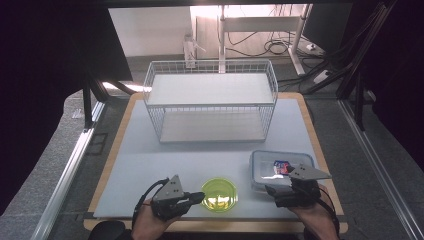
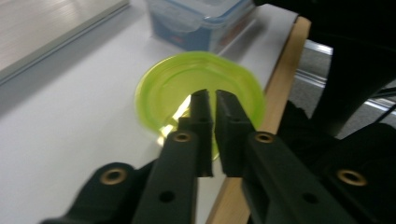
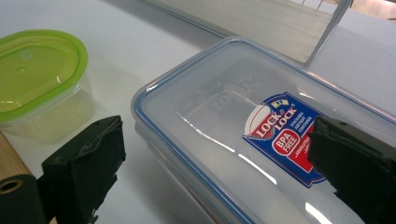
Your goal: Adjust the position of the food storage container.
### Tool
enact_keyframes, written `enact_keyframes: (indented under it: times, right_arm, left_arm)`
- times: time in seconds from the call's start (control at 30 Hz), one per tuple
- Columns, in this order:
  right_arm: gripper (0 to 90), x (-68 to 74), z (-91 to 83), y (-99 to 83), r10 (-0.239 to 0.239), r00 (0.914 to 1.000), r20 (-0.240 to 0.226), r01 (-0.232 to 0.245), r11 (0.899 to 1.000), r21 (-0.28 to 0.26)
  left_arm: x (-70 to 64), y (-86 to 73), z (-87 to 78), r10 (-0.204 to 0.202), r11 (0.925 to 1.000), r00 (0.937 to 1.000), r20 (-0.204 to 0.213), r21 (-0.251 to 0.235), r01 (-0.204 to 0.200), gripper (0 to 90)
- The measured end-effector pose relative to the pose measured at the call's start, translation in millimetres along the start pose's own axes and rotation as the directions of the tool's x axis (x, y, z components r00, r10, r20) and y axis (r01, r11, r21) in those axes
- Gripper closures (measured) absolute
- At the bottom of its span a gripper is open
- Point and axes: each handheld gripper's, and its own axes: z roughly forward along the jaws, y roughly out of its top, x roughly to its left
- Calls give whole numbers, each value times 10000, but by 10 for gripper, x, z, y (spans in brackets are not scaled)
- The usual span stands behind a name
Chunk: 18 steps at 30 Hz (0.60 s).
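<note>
Just left of the clear rectangular plastic box with a blue-rimmed lid (image 1: 281, 169) stands the small round container with a lime-green lid (image 1: 219, 194), where the left gripper (image 1: 199, 198) points with jaws almost together, while the right gripper (image 3: 215, 186) has its jaws wide apart around the box's near corner.

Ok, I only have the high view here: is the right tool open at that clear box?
Observer: Yes. The right tool is wide open, one jaw beside the clear box, the other over its lid by the label.
Operator: And the left tool at the green tub?
Observer: On the left tool the jaws stand almost together, with a thin slit between them, tips over the near edge of the green tub. I can't tell whether they pinch it.
Operator: Is the box closed?
Observer: Yes, the lid sits flat on it, with a blue seal round the rim.
</note>
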Motion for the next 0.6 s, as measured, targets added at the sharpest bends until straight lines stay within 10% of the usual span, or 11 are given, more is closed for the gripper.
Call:
enact_keyframes:
  times: [0.6]
  right_arm:
    - [68,25,38,-12,-108,9999,-114,110,9998,187]
  left_arm:
    - [-348,106,599,49,9970,9931,1169,759,-139,899]
